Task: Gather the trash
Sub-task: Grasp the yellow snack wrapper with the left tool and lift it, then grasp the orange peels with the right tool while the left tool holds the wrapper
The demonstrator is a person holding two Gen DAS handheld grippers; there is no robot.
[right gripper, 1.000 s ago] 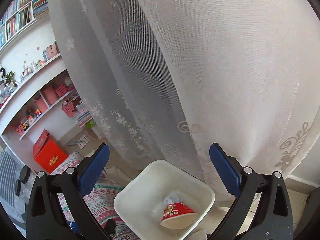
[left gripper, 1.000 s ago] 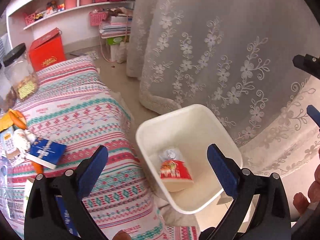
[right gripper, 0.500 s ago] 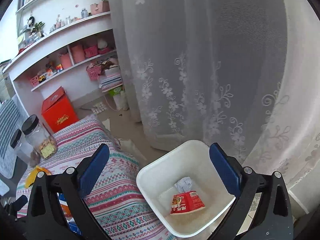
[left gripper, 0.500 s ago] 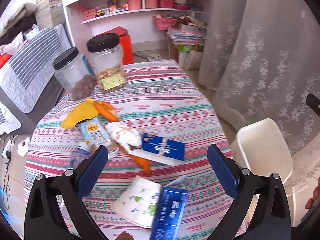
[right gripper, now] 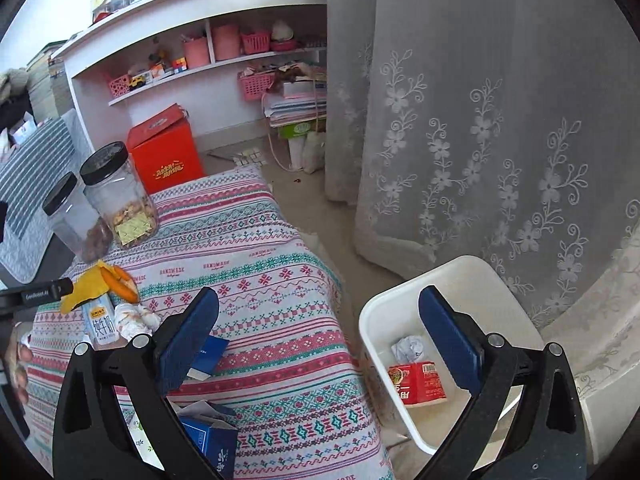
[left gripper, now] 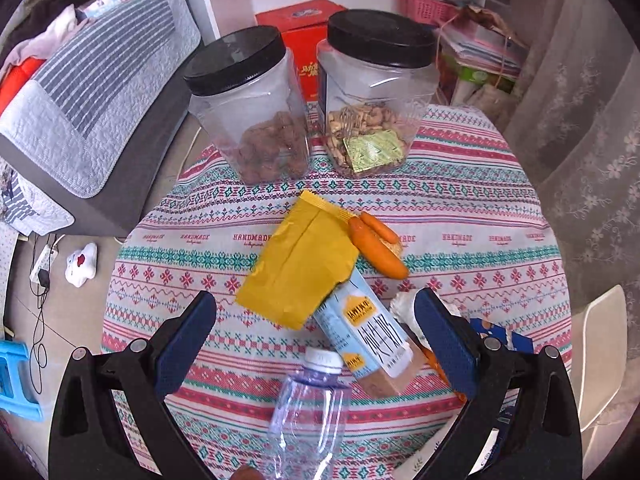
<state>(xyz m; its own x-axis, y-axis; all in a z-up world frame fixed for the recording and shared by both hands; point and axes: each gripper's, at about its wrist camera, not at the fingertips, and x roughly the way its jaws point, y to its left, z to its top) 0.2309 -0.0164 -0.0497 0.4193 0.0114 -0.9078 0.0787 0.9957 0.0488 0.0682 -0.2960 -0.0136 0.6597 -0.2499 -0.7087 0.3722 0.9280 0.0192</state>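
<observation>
My left gripper [left gripper: 316, 344] is open and empty above the patterned table [left gripper: 460, 208]. Between its fingers lie a clear plastic bottle [left gripper: 308, 412], a light blue milk carton [left gripper: 364, 336] and a yellow wrapper [left gripper: 300, 268], with orange peel [left gripper: 376, 244] and crumpled paper [left gripper: 404, 308] beside them. My right gripper [right gripper: 320, 340] is open and empty over the table's right edge. The white bin [right gripper: 384, 320] stands on the floor to the right and holds a red cup [right gripper: 416, 382] and a paper ball [right gripper: 408, 346]. Blue boxes [right gripper: 212, 436] lie near the right gripper's left finger.
Two black-lidded jars [left gripper: 256, 108] [left gripper: 372, 92] stand at the table's far side. A grey sofa [left gripper: 80, 92] is to the left. A red box [right gripper: 164, 152] and shelves [right gripper: 224, 64] are behind, and a lace curtain [right gripper: 480, 120] hangs to the right.
My left gripper has swung from over the bin to the left over the table's trash. My right gripper has tilted down and left, bringing table and bin into view.
</observation>
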